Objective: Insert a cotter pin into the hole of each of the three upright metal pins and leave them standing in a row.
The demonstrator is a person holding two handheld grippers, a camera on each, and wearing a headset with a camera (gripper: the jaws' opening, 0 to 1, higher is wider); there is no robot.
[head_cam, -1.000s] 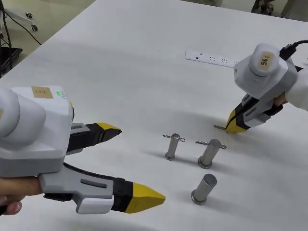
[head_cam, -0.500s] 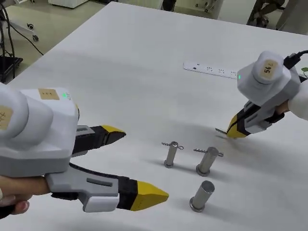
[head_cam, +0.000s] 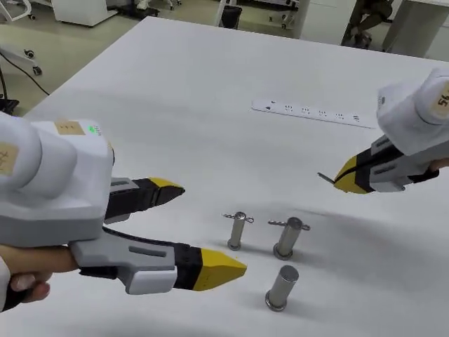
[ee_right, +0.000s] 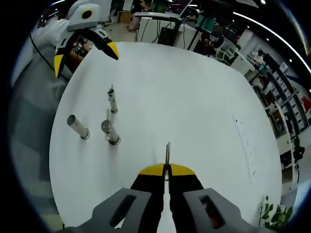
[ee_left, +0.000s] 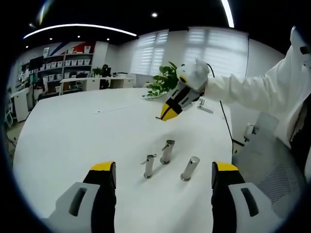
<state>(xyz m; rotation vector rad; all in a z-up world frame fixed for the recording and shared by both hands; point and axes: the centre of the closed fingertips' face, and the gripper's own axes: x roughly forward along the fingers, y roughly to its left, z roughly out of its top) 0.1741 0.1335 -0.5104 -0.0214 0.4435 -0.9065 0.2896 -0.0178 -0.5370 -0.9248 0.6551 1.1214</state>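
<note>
Right gripper pinched shut on a cotter pin, at 2 o'clock of the three metal pins. Left gripper gaping wide, empty, at 9 o'clock. Since a second ago the right one has lifted off the table (two pins already fitted, nearest bare). Both held low, tips pointing inward.
</note>
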